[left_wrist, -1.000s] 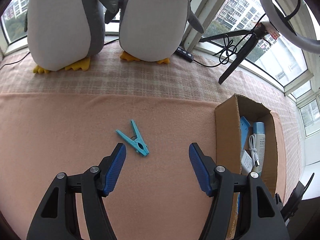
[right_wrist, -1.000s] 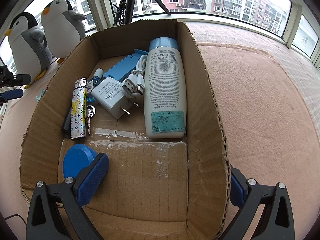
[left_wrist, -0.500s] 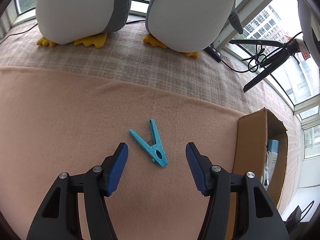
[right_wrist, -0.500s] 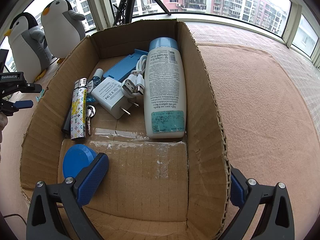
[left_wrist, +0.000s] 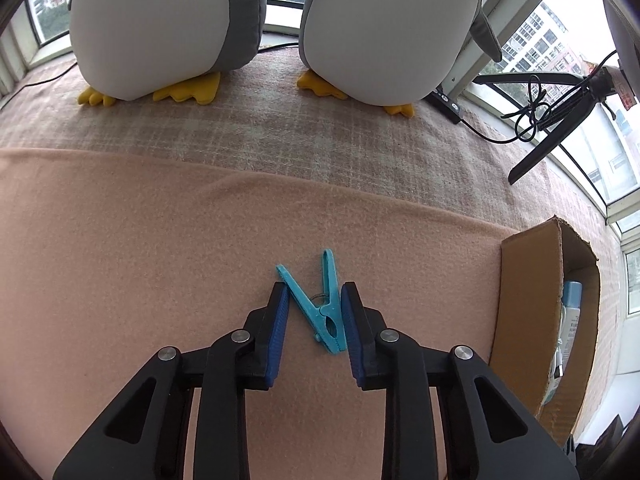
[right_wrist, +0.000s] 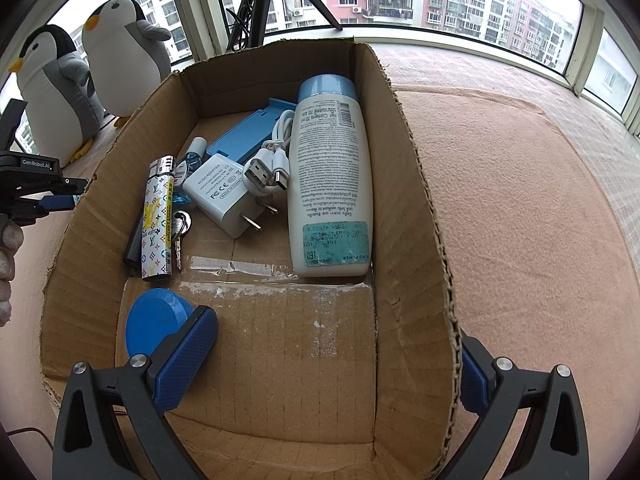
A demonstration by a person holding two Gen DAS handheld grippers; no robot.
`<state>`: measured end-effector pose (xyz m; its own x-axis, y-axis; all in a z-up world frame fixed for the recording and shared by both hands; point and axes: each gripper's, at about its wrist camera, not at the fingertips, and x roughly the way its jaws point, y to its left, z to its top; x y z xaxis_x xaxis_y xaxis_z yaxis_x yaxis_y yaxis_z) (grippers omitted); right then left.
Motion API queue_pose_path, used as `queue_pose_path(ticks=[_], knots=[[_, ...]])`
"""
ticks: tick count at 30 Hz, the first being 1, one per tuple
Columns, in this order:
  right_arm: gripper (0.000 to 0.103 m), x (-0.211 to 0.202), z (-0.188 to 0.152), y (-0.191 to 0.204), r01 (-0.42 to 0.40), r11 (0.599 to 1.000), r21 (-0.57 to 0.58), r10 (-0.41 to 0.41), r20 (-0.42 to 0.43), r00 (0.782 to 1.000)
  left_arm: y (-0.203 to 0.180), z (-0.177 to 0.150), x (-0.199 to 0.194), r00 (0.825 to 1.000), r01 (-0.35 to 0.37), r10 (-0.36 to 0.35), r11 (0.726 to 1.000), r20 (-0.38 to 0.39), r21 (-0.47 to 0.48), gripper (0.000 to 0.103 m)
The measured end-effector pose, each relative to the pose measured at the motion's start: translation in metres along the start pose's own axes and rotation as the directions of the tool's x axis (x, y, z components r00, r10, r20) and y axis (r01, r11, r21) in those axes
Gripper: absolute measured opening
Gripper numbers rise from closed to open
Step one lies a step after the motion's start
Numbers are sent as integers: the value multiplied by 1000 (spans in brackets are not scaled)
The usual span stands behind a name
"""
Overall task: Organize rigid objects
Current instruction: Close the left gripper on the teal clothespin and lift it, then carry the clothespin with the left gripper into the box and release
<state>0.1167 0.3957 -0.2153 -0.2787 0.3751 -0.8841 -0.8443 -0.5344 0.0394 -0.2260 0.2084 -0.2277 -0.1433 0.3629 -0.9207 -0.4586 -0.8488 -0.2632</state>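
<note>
A teal clothespin (left_wrist: 322, 308) lies on the pink blanket between the fingers of my left gripper (left_wrist: 314, 312). The jaws have narrowed around it; the right pad (left_wrist: 349, 320) touches the pin, the left pad (left_wrist: 280, 320) is close beside it. My right gripper (right_wrist: 328, 356) is open and straddles the right wall of the cardboard box (right_wrist: 420, 208), its left finger (right_wrist: 184, 356) inside the box. The box holds a white bottle (right_wrist: 332, 184), a charger (right_wrist: 224, 196), a USB cable (right_wrist: 268, 160), a lighter (right_wrist: 158, 220), a blue lid (right_wrist: 154, 320) and a blue case (right_wrist: 248, 136).
Two plush penguins (left_wrist: 160, 28) stand at the back on a plaid blanket (left_wrist: 280, 140). A tripod leg (left_wrist: 552, 140) and a cable with a controller (left_wrist: 448, 104) lie at the back right. The cardboard box (left_wrist: 520, 320) stands to the right of the left gripper.
My left gripper has moved forward and left over the clothespin and its jaws have narrowed around it. The right gripper has not moved.
</note>
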Motion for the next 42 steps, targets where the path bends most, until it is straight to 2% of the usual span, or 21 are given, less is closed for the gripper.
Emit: queue_pose_path(ticks=[10, 16, 24, 30, 35, 42], knots=[[103, 0, -1, 0, 0, 1000, 0, 0, 0, 1000, -4, -7, -14, 999, 17, -19, 998, 31, 57, 21], [103, 0, -1, -1, -1, 1000, -1, 1, 0, 1000, -28, -17, -46, 995, 69, -79, 988, 67, 139, 21], [103, 0, 0, -1, -1, 1000, -2, 1, 1, 1000, -93, -41, -72, 982, 135, -168, 942, 84, 308, 21], [103, 0, 0, -1, -1, 1000, -2, 1, 0, 1000, -136, -61, -80, 978, 127, -186, 895, 98, 427, 21], [103, 0, 0, -1, -1, 1000, -2, 1, 1, 1000, -162, -72, -81, 975, 130, -199, 866, 95, 483, 21], [103, 0, -1, -1, -2, 1000, -3, 2, 1, 1000, -178, -80, -82, 972, 151, -222, 842, 78, 519, 21]])
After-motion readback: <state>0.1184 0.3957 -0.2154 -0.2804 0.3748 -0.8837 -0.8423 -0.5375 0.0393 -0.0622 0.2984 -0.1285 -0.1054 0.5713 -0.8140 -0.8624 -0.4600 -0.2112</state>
